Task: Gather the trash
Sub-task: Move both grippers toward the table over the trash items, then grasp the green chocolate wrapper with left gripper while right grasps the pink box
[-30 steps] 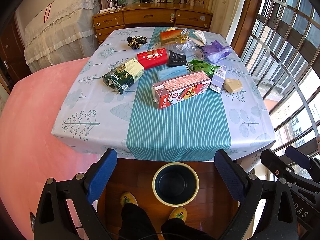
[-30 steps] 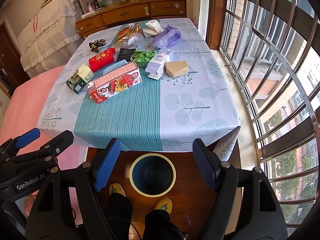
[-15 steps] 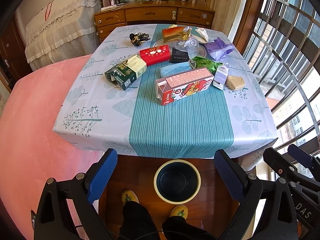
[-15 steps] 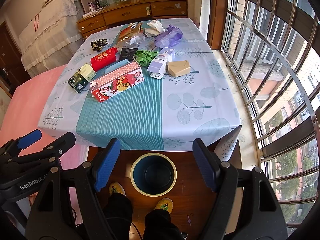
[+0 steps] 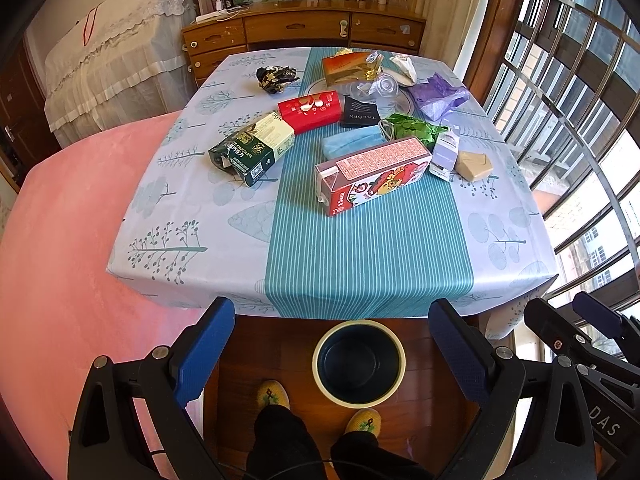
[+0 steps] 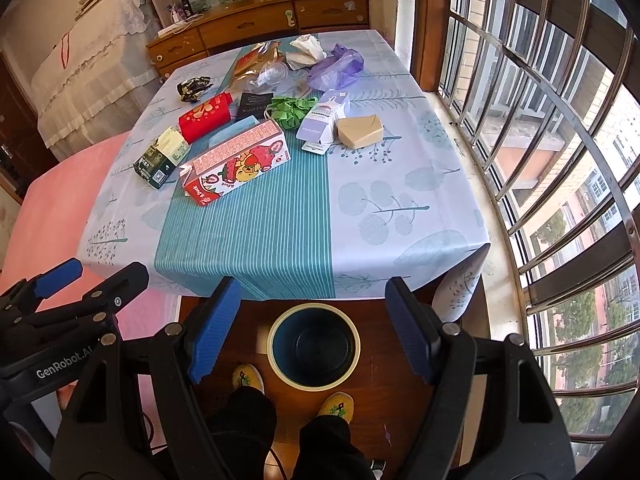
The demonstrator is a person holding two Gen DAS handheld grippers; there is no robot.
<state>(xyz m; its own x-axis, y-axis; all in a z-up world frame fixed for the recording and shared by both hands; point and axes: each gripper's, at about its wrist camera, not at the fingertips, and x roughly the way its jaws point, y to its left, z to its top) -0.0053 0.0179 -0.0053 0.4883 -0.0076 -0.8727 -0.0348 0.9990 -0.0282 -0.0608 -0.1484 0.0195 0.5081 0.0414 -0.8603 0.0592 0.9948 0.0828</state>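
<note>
Trash lies on the far half of the table: a strawberry carton, a green chocolate box, a red box, a blue mask, a lilac box, a tan box, a purple bag. A dark bin stands on the floor before the table. My left gripper and right gripper are open and empty above the bin.
A pink sofa or bed is left of the table. A barred window runs along the right. A wooden dresser stands behind the table. The person's feet are by the bin.
Both grippers have drawn back and up slightly; the table and bin sit a little lower and farther in view. Nothing was picked up.
</note>
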